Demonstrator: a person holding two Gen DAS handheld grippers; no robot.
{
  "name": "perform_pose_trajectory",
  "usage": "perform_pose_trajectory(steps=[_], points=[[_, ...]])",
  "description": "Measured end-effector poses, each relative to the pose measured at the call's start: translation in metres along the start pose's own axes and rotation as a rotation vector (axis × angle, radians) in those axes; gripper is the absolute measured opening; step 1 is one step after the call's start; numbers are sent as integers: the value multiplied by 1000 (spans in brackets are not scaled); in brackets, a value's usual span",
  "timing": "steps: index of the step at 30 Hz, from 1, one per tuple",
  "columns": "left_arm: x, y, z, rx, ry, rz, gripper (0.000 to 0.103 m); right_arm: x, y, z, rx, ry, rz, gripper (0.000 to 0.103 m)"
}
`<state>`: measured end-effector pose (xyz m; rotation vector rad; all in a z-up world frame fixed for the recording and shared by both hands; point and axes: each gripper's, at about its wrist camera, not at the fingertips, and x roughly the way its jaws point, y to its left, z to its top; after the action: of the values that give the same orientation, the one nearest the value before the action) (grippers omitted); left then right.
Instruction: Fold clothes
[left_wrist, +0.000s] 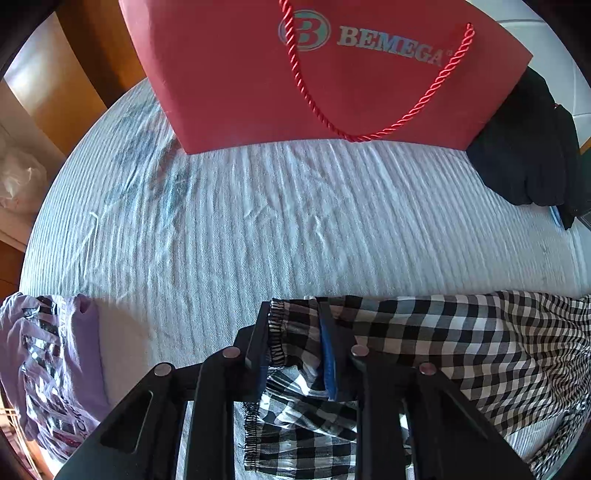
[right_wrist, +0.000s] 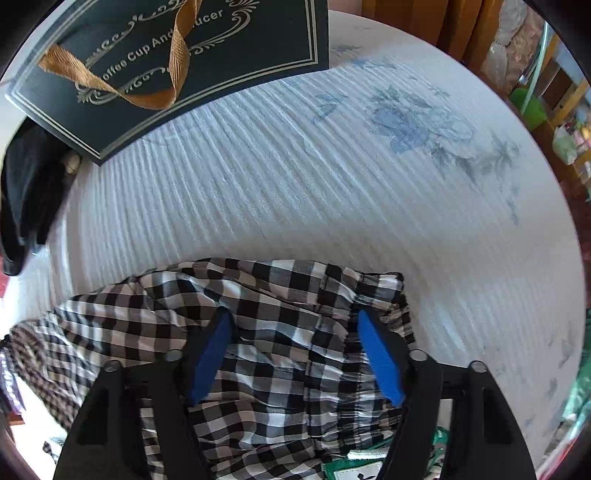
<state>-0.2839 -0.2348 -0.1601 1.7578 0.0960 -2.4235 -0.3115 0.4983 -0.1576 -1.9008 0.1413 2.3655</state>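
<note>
A black-and-white checked garment (left_wrist: 443, 343) lies along the near edge of a bed with a pale striped cover (left_wrist: 277, 221). My left gripper (left_wrist: 295, 314) is shut on the checked garment at its gathered elastic edge, cloth bunched between the blue pads. In the right wrist view the same checked garment (right_wrist: 266, 317) lies crumpled under my right gripper (right_wrist: 293, 317), which is open, its blue pads (right_wrist: 380, 358) spread wide over the cloth.
A red BEMEGA paper bag (left_wrist: 314, 74) lies at the far side, a dark garment (left_wrist: 528, 147) beside it. A lilac printed top (left_wrist: 48, 362) lies at the left. A dark gift bag (right_wrist: 177, 62) with a gold ribbon lies far left in the right wrist view.
</note>
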Motion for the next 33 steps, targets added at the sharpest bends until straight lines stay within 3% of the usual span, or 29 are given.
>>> perform_pose_trajectory(steps=[1,2,3,4,7,12,18,24,27,29,31,33], points=[[-4,-5,0,10,-14,27,22,-1,6,-1,-30,-6,-49,35],[-11,-7,-2,17,-42,39,22,-5,11,-3,-54,-19,-67,28],[-19,-10,-3,23,-70,50,22,-10,14,-5,-66,-35,-54,8],[-28,-9,-4,10,-91,50,22,-16,15,-7,-67,-54,-38,0],[-69,2,-14,-42,-181,18,22,-46,10,-15,-71,-146,-18,1],[-149,19,-58,-51,-368,-8,23,-117,-17,-49,-75,-332,128,1],[-207,22,-158,-37,-483,26,23,-156,-59,-134,-134,-417,253,1],[-197,28,-274,-21,-395,40,24,-134,-108,-228,-148,-317,327,1],[-173,24,-315,-20,-280,36,25,-105,-118,-256,-161,-194,329,2],[-154,20,-334,-20,-179,23,35,-89,-121,-265,-162,-127,313,11],[-149,17,-349,-29,-134,8,48,-83,-125,-269,-154,-102,288,44],[-151,15,-362,-38,-125,-12,50,-88,-128,-267,-146,-112,281,51]])
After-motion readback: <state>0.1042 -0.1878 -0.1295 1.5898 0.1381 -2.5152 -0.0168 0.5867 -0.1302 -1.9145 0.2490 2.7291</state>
